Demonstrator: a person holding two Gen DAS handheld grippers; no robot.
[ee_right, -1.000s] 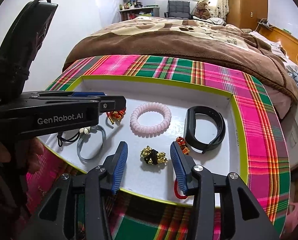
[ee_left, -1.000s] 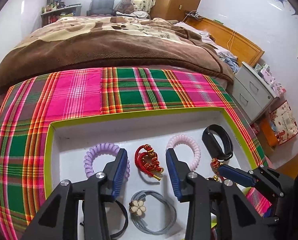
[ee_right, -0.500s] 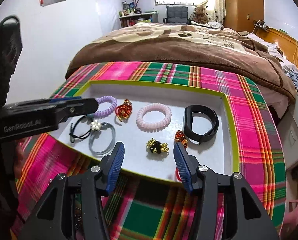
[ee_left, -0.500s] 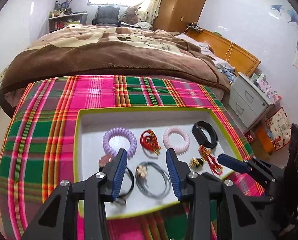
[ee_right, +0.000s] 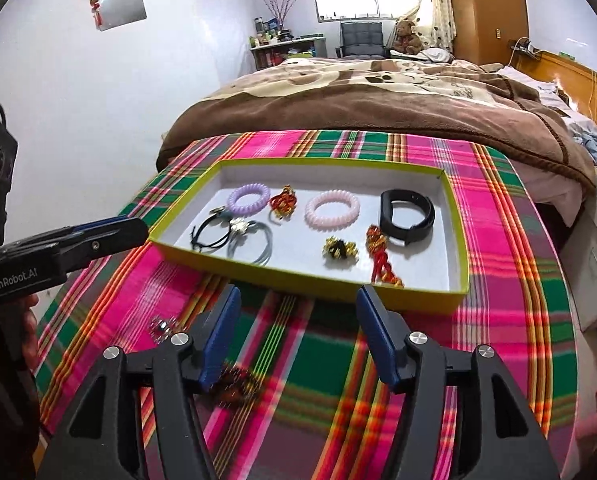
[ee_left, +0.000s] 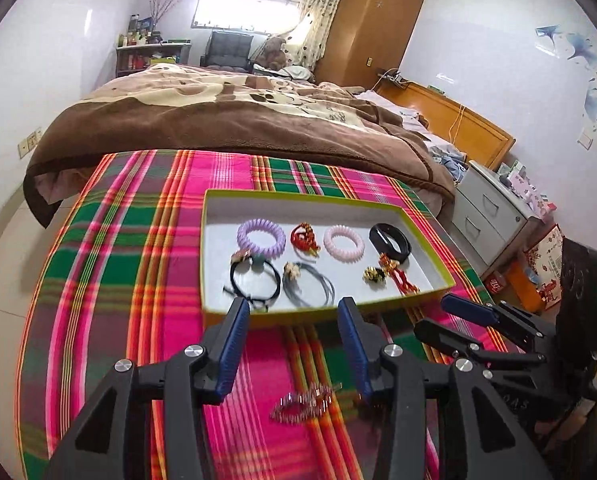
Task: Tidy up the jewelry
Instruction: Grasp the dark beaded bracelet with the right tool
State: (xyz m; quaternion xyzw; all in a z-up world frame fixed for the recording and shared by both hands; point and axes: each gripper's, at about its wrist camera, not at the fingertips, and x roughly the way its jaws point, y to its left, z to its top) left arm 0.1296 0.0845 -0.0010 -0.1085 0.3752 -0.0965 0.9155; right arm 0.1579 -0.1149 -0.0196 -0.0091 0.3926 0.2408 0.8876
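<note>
Both grippers have been drawn back from the tray (ee_left: 326, 314) since the earlier frames, so that its whole rim is now seen on the plaid cloth (ee_left: 130, 248). "GenRobot.AI" is read in white on the side of the left gripper (ee_right: 110, 232) in the right wrist view; no other writing can be made out. The left gripper (ee_left: 294, 344) is held with its jaws spread and nothing between them, and the right gripper (ee_right: 298, 336) likewise, also seen at the right edge of the left view (ee_left: 458, 320). Inside the tray a purple coil (ee_left: 261, 237), a red knot (ee_left: 305, 237), a pink coil (ee_left: 344, 243) and a black band (ee_left: 390, 242) are lined along the far edge. Along the near edge lie a black cord (ee_left: 255, 280), a grey tie (ee_left: 309, 286), a gold charm (ee_left: 373, 274) and a red tassel (ee_left: 398, 276). On the cloth, outside the near edge, a beaded piece (ee_left: 302, 404) is seen, blurred, between the left fingers, and a small silver piece (ee_right: 162, 326) lies near the cloth's left edge. Behind the cloth a brown blanket (ee_right: 398, 100) covers the bed; a wardrobe (ee_left: 366, 28), a window (ee_right: 362, 0), white drawers (ee_left: 486, 216) and a teddy bear (ee_right: 406, 36) are seen in the room.
</note>
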